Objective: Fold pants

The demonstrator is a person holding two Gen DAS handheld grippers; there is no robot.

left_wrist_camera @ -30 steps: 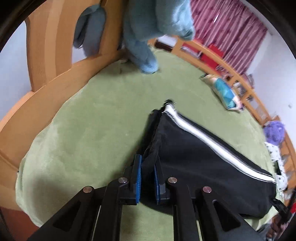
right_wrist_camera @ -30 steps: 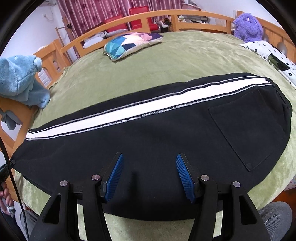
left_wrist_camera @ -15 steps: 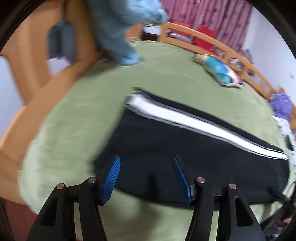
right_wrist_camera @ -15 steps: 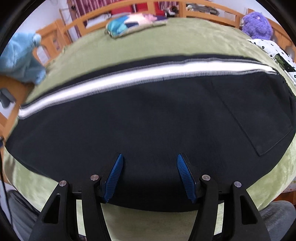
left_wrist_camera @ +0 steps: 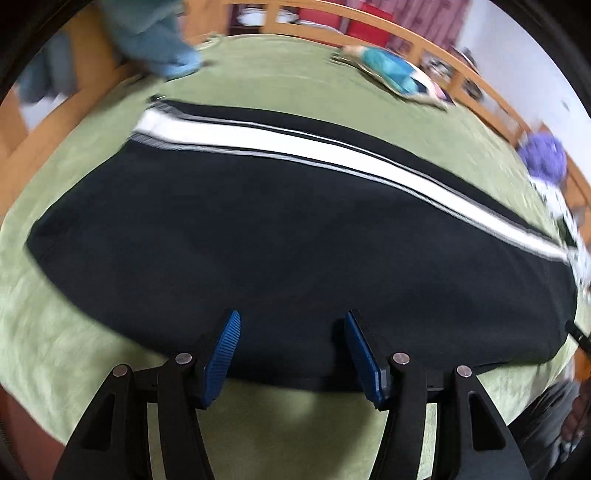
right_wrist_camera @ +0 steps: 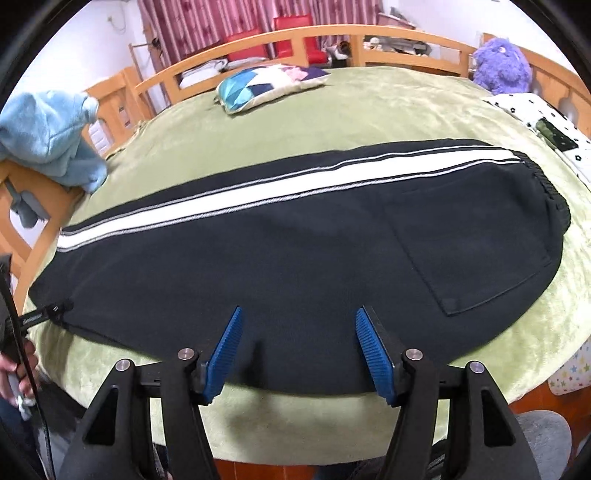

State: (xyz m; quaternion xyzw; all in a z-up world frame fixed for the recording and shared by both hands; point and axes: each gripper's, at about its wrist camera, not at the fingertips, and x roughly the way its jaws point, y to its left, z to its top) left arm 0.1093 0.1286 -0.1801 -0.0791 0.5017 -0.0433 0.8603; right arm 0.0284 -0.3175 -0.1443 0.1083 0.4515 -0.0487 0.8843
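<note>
Black pants (left_wrist_camera: pixel 258 236) with a white side stripe (left_wrist_camera: pixel 295 144) lie flat, folded lengthwise, across the green bed cover (left_wrist_camera: pixel 258 81). In the right wrist view the pants (right_wrist_camera: pixel 295 258) show a back pocket (right_wrist_camera: pixel 476 254) and the waistband at the right. My left gripper (left_wrist_camera: pixel 291 321) is open and empty, over the pants' near edge toward the leg end. My right gripper (right_wrist_camera: pixel 297 317) is open and empty, over the near edge at mid length.
A blue garment (right_wrist_camera: pixel 48 136) hangs on the wooden bed rail (right_wrist_camera: pixel 295 35) at the left. A patterned cushion (right_wrist_camera: pixel 269 83) lies at the far side. A purple plush toy (right_wrist_camera: pixel 502 66) and a spotted cloth (right_wrist_camera: pixel 546 122) are at the right.
My left gripper let go of the pant leg hem, opened, and swung right toward the middle of the pants. The leg end now lies flat. The right gripper stayed open, shifting slightly.
</note>
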